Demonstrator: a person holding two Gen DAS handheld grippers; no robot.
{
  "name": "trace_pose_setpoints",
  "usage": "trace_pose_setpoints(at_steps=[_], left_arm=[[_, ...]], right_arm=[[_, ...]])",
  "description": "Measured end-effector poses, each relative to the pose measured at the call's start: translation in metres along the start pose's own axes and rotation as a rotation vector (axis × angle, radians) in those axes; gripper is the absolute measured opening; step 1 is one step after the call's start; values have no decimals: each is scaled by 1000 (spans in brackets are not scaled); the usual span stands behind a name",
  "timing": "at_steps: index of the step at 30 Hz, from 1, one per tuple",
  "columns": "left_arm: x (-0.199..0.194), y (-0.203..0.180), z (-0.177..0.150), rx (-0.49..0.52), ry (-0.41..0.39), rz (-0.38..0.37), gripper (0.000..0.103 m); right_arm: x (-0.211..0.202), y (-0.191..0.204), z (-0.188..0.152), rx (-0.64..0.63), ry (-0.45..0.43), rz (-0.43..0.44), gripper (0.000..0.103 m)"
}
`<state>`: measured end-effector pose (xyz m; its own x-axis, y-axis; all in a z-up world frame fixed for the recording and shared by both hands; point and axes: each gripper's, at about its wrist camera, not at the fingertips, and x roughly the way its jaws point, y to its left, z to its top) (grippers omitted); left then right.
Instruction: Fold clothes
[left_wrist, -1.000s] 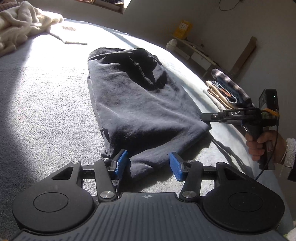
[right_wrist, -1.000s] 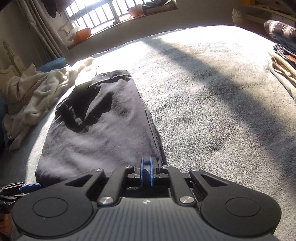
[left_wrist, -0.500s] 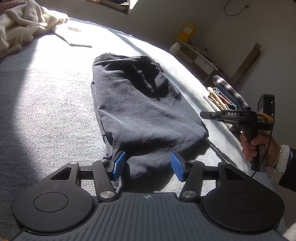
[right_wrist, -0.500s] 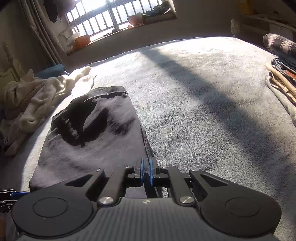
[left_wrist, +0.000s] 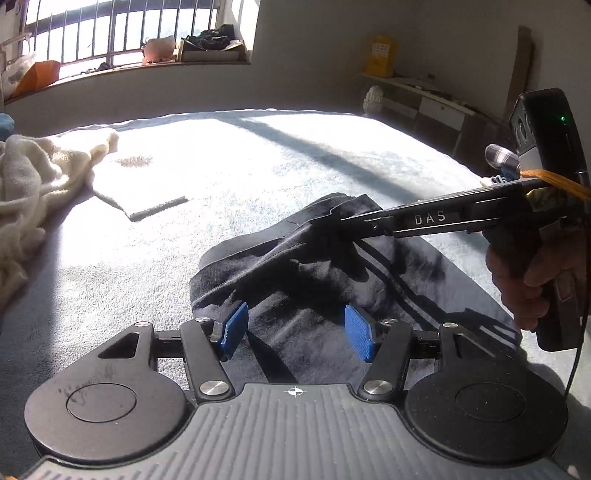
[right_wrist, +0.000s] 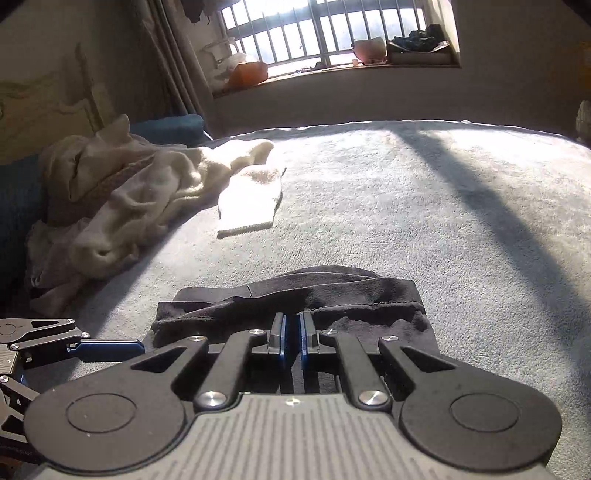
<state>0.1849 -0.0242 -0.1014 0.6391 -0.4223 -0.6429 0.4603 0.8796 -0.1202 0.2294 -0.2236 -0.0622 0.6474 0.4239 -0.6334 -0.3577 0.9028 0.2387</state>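
Note:
A dark navy garment (left_wrist: 332, 280) lies on the grey bed cover (left_wrist: 258, 155), doubled over on itself. My right gripper (left_wrist: 332, 221) comes in from the right, held by a hand (left_wrist: 517, 280), and is shut on the garment's lifted hem. In the right wrist view the right gripper (right_wrist: 293, 339) has its blue pads almost together, with the hemmed edge (right_wrist: 369, 299) just ahead of them. My left gripper (left_wrist: 295, 332) hovers over the near part of the cloth. Its jaws are opening, and the pads (left_wrist: 232, 330) stand wide apart without pressing the cloth beneath them.
A heap of cream clothes (right_wrist: 122, 199) sits at the left of the bed with a flat white piece (right_wrist: 251, 206) beside it. Folded clothes (left_wrist: 498, 162) are stacked at the right edge. A barred window and sill (right_wrist: 332, 62) lie beyond the bed, and a shelf (left_wrist: 424, 96) stands at the right wall.
Both grippers have travelled forward over the bed. The right one has carried the garment's near edge toward the far end, doubling the cloth over. The left jaws stand slightly wider.

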Motion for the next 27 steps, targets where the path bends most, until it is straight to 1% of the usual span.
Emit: trace_pose_setpoints(at_steps=[3, 5, 6, 8, 10, 12, 13, 15, 17, 19, 21, 23, 25, 27], left_arm=[[18, 0, 2, -19, 45, 64, 58], [27, 6, -1, -72, 71, 102, 59], [28, 9, -2, -104, 82, 106, 59], [30, 13, -3, -152, 98, 108, 60], [31, 13, -3, -160, 108, 115, 61], [30, 11, -3, -157, 115, 124, 62], [30, 10, -3, -157, 118, 130, 62], [29, 8, -2, -161, 126, 137, 63], [28, 6, -1, -156, 134, 144, 63], [28, 5, -1, -153, 141, 150, 63], [30, 7, 0, -168, 149, 154, 63], [30, 7, 0, -178, 157, 159, 64], [30, 7, 1, -178, 161, 166, 64], [30, 5, 2, -175, 167, 173, 64]], right_arm=[[23, -6, 0, 28, 14, -20, 7], [35, -11, -2, 54, 37, -42, 6], [39, -13, -2, 63, 44, -48, 6], [34, -9, 0, 49, 30, -33, 7], [27, -5, 4, 38, -3, 12, 8], [27, -5, 9, 50, -18, 23, 8], [29, -6, 11, 58, -13, 13, 8], [40, -15, 12, 95, 22, -40, 7], [43, -30, 11, 180, 23, -47, 7], [36, -44, 11, 272, -18, -24, 8], [23, -53, 16, 316, -35, -5, 8], [11, -59, 19, 318, -29, 16, 8], [-5, -61, 22, 294, -4, 34, 9], [-21, -59, 18, 256, 13, 72, 9]])
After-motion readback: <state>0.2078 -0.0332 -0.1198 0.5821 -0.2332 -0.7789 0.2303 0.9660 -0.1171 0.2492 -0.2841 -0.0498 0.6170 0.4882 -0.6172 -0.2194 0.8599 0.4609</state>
